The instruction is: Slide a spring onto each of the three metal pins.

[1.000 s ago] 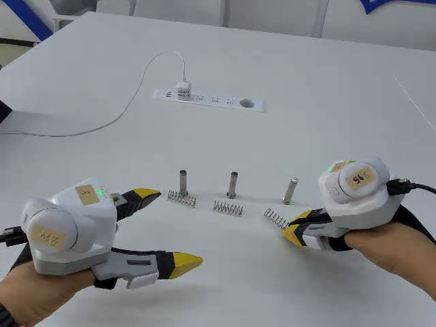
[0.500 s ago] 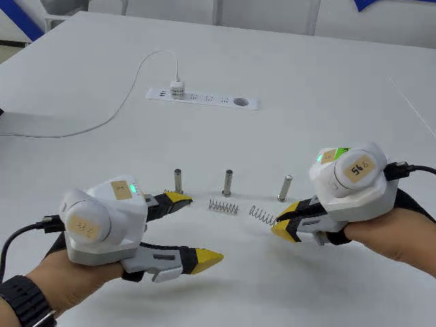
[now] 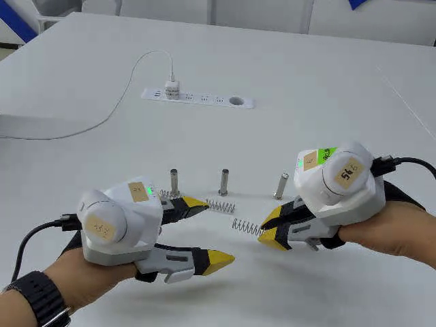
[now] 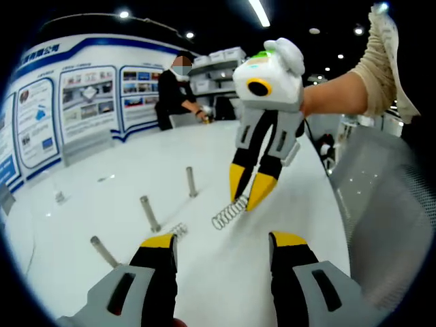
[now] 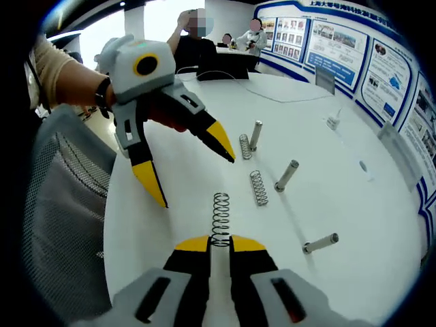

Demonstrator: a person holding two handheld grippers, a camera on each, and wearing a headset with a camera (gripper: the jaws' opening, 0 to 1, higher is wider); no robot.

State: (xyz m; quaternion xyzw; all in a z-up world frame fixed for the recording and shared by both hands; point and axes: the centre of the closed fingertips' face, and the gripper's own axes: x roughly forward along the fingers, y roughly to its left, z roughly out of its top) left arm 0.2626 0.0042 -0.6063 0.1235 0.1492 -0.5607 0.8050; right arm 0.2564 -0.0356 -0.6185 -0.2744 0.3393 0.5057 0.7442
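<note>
My right gripper [image 5: 219, 244] pinches one end of a coiled wire spring [image 5: 220, 218] | my left gripper [image 4: 225, 240] gapes wide | smooth cylindrical pins [image 3: 223, 182] upright on white tabletop [image 3: 306, 82]

White table [image 3: 306, 82]. Bears at the far side a power strip [image 3: 197, 99], a charger [image 3: 171, 89] plugged into its left end, a cable [image 3: 116, 109] trailing off left. Holds nearer a row of upright metal pins: left pin [image 3: 174, 180], middle pin [image 3: 223, 182], right pin [image 3: 280, 185]. Carries a middle spring [image 3: 221, 205] lying just before the middle pin and a left spring [image 3: 165, 195], partly hidden, beside the left pin. Has a third spring [image 3: 246, 227] slanting low before the right pin, contact unclear.
</note>
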